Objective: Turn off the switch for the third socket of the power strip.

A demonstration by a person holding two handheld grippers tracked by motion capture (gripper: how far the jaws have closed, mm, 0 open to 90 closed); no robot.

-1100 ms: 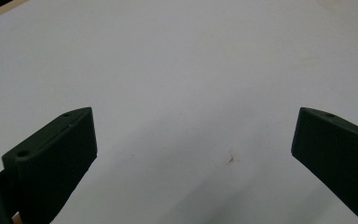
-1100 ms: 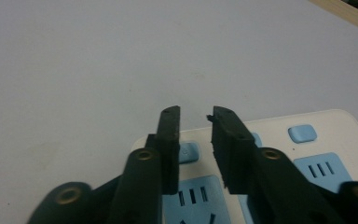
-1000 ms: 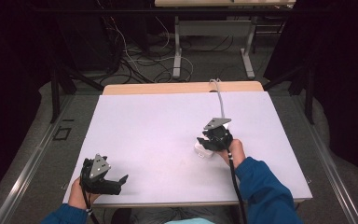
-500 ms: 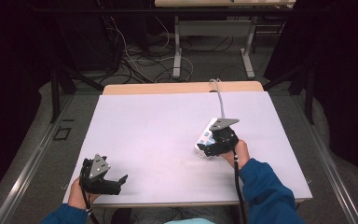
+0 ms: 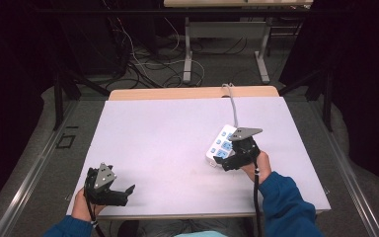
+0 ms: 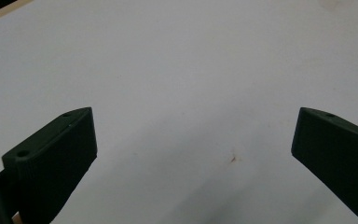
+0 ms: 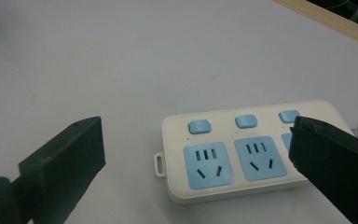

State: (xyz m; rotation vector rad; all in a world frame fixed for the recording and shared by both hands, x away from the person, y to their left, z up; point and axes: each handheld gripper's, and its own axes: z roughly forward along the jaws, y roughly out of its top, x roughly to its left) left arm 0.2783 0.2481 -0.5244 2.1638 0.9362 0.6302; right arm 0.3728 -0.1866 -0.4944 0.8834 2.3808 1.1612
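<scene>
The power strip (image 5: 223,145) lies flat on the counter (image 5: 158,138), at its right side. The right gripper (image 5: 232,162) hovers just beside it; its jaws have just been opening and now stand wide, with nothing pressed between them. To switch it, one jaw tip should press squarely on a blue button (image 7: 199,126). The left gripper (image 5: 121,194) rests wide and empty.

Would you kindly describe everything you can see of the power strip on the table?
The power strip is a white, plastic-looking block with rounded corners and a small mounting tab at one end. Light blue socket panels sit in a row, each with a blue switch button beside it. It lies flat, face up, on the white table, its pale cable running to the far edge. The right claw hovers at it, open; nothing grips it.
</scene>
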